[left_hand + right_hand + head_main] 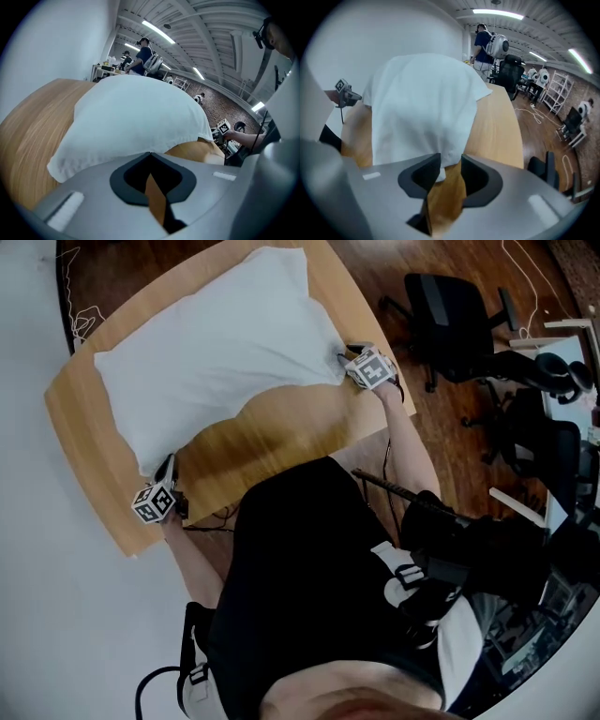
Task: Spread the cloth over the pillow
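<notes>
Beyond the person's black shirt point(300, 549), the left claw point(171, 461) is being held closed at the hem of the white cloth point(216, 343) on the pale wooden worktop point(272, 432). The right claw point(343, 357) is being held apart around that hem. The pillow seems covered; smoothing remains.

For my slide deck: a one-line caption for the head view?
White cloth lies spread on the wooden table, left gripper and right gripper at its near corners.
</notes>
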